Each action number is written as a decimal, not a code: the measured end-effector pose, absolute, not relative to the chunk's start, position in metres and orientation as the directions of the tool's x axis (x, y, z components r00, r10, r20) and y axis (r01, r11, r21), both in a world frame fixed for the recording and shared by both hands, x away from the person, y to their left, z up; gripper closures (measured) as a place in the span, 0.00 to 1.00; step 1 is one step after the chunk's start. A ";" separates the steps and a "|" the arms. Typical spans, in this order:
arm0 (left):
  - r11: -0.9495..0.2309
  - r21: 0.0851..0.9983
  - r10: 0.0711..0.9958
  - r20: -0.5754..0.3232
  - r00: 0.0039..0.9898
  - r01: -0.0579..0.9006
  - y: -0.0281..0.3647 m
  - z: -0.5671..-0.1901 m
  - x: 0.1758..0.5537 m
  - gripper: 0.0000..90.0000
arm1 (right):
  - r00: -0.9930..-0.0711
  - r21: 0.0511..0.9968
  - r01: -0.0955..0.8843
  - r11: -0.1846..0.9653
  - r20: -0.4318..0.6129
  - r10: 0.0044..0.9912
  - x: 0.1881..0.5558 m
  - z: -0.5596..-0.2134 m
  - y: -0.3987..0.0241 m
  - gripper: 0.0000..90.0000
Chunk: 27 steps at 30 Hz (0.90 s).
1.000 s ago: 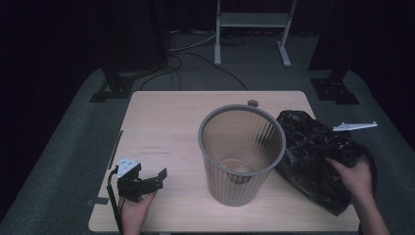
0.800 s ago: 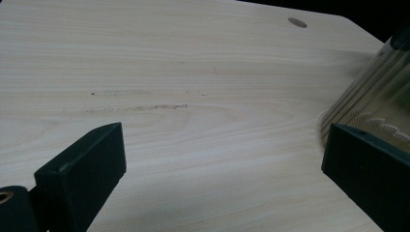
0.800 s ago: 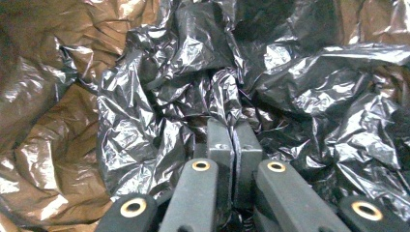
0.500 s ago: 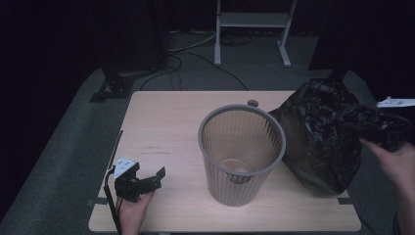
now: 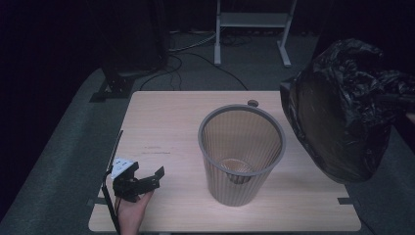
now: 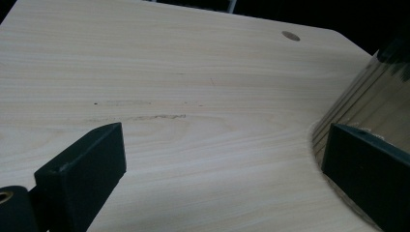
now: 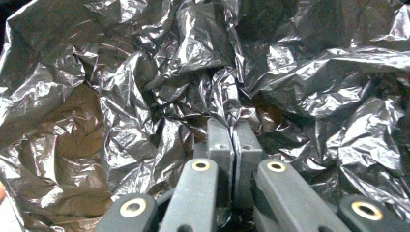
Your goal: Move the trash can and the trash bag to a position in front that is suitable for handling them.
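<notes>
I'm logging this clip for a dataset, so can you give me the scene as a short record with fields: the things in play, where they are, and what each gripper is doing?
surface: light wooden table
bin: grey mesh wastebasket, upright near the table's middle, no liner in it
bag: black plastic bin bag, held up in the air at the table's right side, mouth partly open
right gripper: shut on a fold of the bag
left gripper: open, holding nothing, low at the table's front left corner, jaws toward the wastebasket
next step, likely: bag into the wastebasket
</notes>
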<state>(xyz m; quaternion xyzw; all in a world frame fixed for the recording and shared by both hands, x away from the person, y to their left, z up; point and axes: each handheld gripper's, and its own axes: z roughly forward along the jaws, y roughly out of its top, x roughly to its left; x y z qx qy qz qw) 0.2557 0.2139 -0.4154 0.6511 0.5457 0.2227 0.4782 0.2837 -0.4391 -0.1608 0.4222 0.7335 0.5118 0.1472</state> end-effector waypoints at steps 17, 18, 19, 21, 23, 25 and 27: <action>0.047 0.864 0.916 -0.237 0.323 0.501 0.209 -0.417 0.259 0.01 | -0.802 0.871 0.421 0.254 0.227 0.552 0.304 -0.133 -0.343 1.00; 0.048 0.865 0.916 -0.237 0.324 0.500 0.209 -0.417 0.259 0.01 | -0.816 0.867 0.416 0.274 0.223 0.533 0.307 -0.133 -0.331 1.00; 0.048 0.865 0.916 -0.238 0.324 0.500 0.209 -0.417 0.259 0.01 | -0.831 0.862 0.410 0.298 0.218 0.511 0.310 -0.134 -0.316 1.00; 0.049 0.864 0.916 -0.239 0.323 0.501 0.209 -0.417 0.259 0.01 | -0.854 0.852 0.396 0.343 0.205 0.478 0.315 -0.135 -0.290 1.00; 0.051 0.865 0.916 -0.240 0.322 0.500 0.209 -0.417 0.259 0.01 | -0.866 0.839 0.391 0.378 0.198 0.459 0.319 -0.138 -0.271 0.99; 0.051 0.864 0.916 -0.241 0.322 0.501 0.210 -0.416 0.259 0.01 | -0.873 0.825 0.389 0.410 0.188 0.450 0.323 -0.142 -0.256 1.00; 0.052 0.864 0.916 -0.241 0.321 0.500 0.211 -0.416 0.258 0.01 | -0.874 0.810 0.397 0.431 0.190 0.447 0.327 -0.148 -0.244 1.00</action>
